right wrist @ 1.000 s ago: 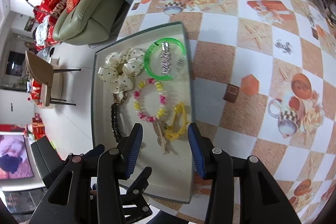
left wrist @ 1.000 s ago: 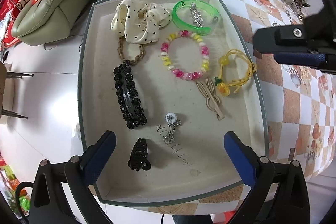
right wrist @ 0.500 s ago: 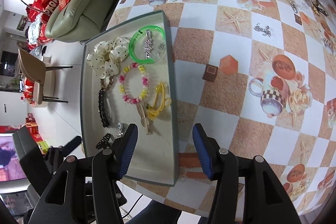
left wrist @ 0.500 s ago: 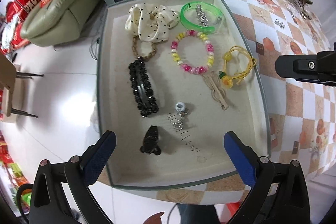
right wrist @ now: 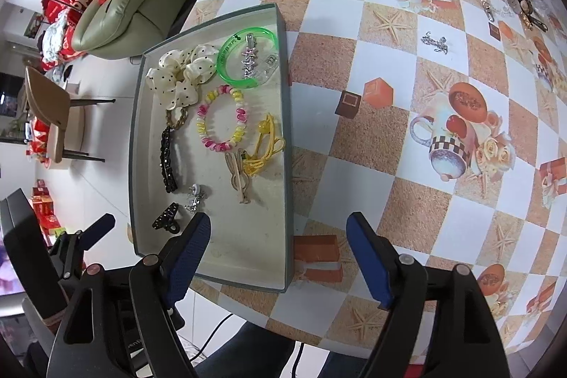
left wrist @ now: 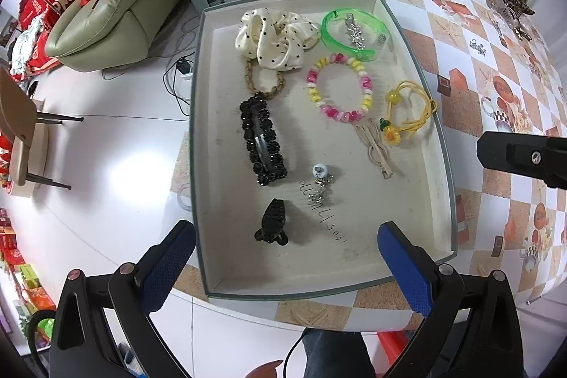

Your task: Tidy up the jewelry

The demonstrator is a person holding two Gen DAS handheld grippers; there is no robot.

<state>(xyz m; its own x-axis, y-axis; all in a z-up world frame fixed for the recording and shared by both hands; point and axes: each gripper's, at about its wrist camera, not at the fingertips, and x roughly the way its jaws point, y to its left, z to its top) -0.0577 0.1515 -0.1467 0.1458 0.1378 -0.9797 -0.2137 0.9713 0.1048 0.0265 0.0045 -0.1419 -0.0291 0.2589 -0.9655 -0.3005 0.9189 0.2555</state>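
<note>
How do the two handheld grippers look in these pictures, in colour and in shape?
Both the left gripper and the right gripper have black frames of angular plastic links, joined with round silvery rivets. Each finger ends in a flat, textured blue pad. No markings or sleeves are visible.

tray (left wrist: 447, 165) near end bare, jewelry crowding far end

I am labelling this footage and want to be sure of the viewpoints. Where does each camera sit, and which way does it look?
Left wrist: on the left gripper, looking steeply down into the tray; both blue fingers show, spread apart.
Right wrist: on the right gripper, looking down over the tray's right wall and the checked tablecloth; its fingers have just been opening, nothing between.
Shared: the tray, the green bangle, and the other gripper at the frame's edge.
</note>
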